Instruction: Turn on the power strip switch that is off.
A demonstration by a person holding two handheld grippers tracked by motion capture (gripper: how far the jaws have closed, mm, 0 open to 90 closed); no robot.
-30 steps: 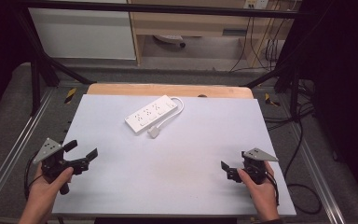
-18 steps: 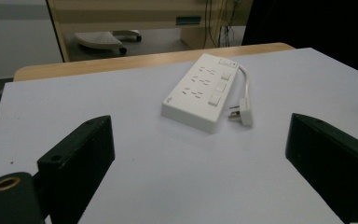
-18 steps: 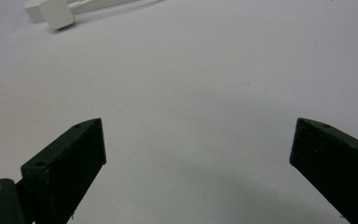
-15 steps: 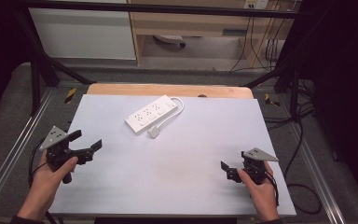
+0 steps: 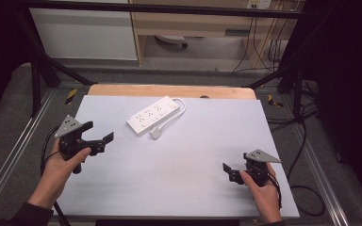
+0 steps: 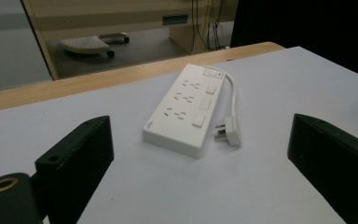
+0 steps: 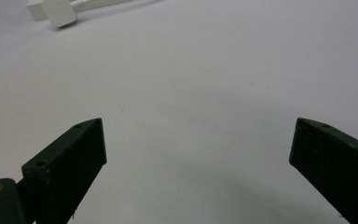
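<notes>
A white power strip (image 5: 152,114) lies flat at the back middle of the pale table top (image 5: 179,188). Its short cable loops round to a white plug (image 5: 155,133) lying beside it. My left gripper (image 5: 98,132) is open and held over the left side of the table, pointing at the strip a short way off. In the left gripper view the strip (image 6: 184,109) and plug (image 6: 230,130) sit between and beyond the two black fingers (image 6: 79,158). My right gripper (image 5: 231,173) is open low over the front right. Its view has the plug (image 7: 58,11) far off at the top left.
A wooden strip (image 5: 169,90) borders the table's far edge. Metal frame rails (image 5: 23,136) run along both sides. Cables (image 5: 306,141) hang off the right side, and a white cabinet (image 5: 85,33) stands behind.
The left hand has carried its gripper forward and inward toward the power strip, still open. The right gripper has stayed where it was.
</notes>
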